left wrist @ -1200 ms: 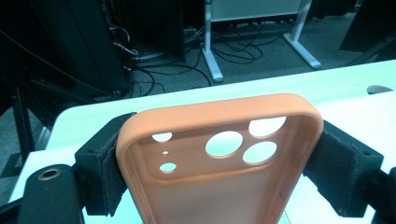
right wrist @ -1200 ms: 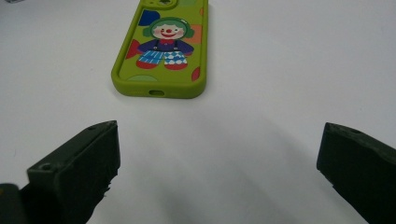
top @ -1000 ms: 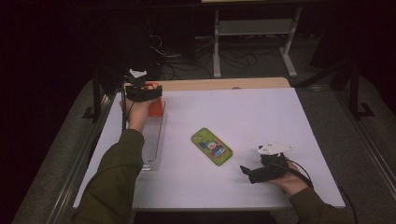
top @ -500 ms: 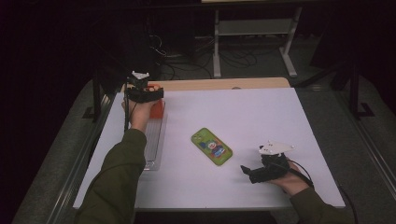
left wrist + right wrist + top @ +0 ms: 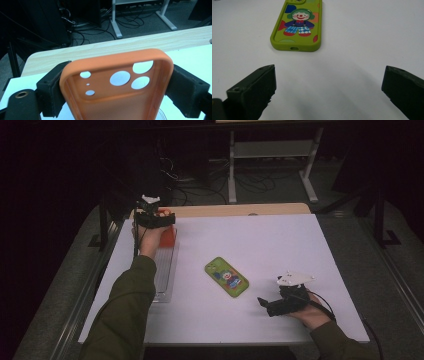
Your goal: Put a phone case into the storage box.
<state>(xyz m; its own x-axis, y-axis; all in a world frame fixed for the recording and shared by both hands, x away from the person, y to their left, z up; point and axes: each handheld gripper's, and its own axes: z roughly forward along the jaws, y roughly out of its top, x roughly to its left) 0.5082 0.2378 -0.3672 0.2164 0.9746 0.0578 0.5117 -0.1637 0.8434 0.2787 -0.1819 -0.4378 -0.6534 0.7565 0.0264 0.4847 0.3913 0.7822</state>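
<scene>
A: From the high view, where are your left tongs (image 5: pixel 167 219)?
B: At the far left corner of the white surface (image 5: pixel 280 245), over the far end of a clear tray (image 5: pixel 164 275), with the orange phone case (image 5: pixel 168 236) beside them. Your right tongs (image 5: pixel 263 303) rest near the front edge, close to the green clown case (image 5: pixel 226 277).

A: And the left gripper view?
B: The orange phone case (image 5: pixel 117 87) sits between your pads (image 5: pixel 51 92); the jaws have just been opening, and the right pad stands slightly off it.

A: The right gripper view?
B: Your tongs (image 5: pixel 329 85) are spread wide, with nothing between them; the green clown case (image 5: pixel 298 25) lies flat just ahead.
</scene>
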